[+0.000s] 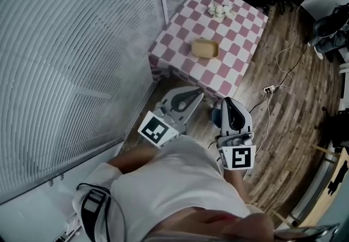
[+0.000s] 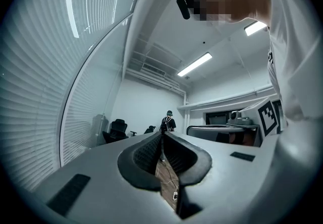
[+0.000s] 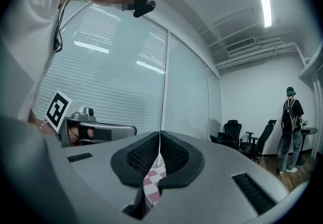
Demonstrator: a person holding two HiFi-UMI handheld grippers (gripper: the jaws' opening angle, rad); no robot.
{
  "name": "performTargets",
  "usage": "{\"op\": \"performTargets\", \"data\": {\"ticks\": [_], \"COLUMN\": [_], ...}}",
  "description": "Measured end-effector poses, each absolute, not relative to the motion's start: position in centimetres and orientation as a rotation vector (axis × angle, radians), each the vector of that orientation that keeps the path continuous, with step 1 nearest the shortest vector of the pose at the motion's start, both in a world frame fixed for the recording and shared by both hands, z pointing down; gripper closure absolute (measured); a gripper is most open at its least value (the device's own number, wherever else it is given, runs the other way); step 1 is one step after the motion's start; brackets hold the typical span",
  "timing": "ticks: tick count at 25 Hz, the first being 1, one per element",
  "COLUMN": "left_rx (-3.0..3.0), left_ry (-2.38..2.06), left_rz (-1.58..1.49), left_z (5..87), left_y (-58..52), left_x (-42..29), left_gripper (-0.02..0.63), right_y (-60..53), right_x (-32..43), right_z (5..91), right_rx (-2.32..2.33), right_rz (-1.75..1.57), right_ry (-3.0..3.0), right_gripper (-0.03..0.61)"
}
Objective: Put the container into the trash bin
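A tan, shallow container (image 1: 204,48) sits near the middle of a table with a pink-and-white checked cloth (image 1: 240,28). My left gripper (image 1: 197,94) and right gripper (image 1: 227,101) are held close to my body, side by side, pointing toward the table's near edge and well short of the container. Both are shut with nothing between the pads. In the left gripper view the closed left gripper (image 2: 162,135) shows only wood floor behind it. In the right gripper view the closed right gripper (image 3: 160,135) points over a strip of the checked cloth (image 3: 154,182). No trash bin shows in any view.
A glass wall with blinds (image 1: 71,55) runs along the left, close to the table. A white bunch of flowers (image 1: 220,11) lies at the table's far end. A cable and power strip (image 1: 268,89) lie on the wood floor to the right. Office chairs (image 3: 237,134) and a standing person (image 3: 291,127) are far off.
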State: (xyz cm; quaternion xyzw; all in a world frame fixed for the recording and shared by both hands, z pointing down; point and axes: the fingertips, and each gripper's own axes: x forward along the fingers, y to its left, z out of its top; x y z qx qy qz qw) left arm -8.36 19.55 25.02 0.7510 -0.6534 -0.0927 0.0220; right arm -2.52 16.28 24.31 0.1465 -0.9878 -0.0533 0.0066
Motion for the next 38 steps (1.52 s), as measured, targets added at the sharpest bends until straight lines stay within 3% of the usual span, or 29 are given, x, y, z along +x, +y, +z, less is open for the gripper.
{"op": "performTargets", "data": {"ticks": [14, 31, 38], "left_rx": [2.352, 2.244, 2.156], "left_ry": [-1.966, -1.977, -2.013], "left_rz": [-0.250, -0.218, -0.087], "left_z": [26.5, 28.0, 33.1], "left_y": [11.0, 6.7, 4.6], "left_x": [-20.6, -22.4, -24.4], "left_gripper": [0.577, 0.575, 0.575], "right_y": [7.0, 2.2, -0.4], "right_x": [-14.3, -16.2, -17.3], "right_z": [24.8, 26.5, 30.7], "right_rx": [0.522, 0.473, 0.409], "right_rz": [-0.176, -0.129, -0.097], "right_ry": [-3.067, -3.024, -2.959], "right_gripper": [0.545, 0.545, 0.545]}}
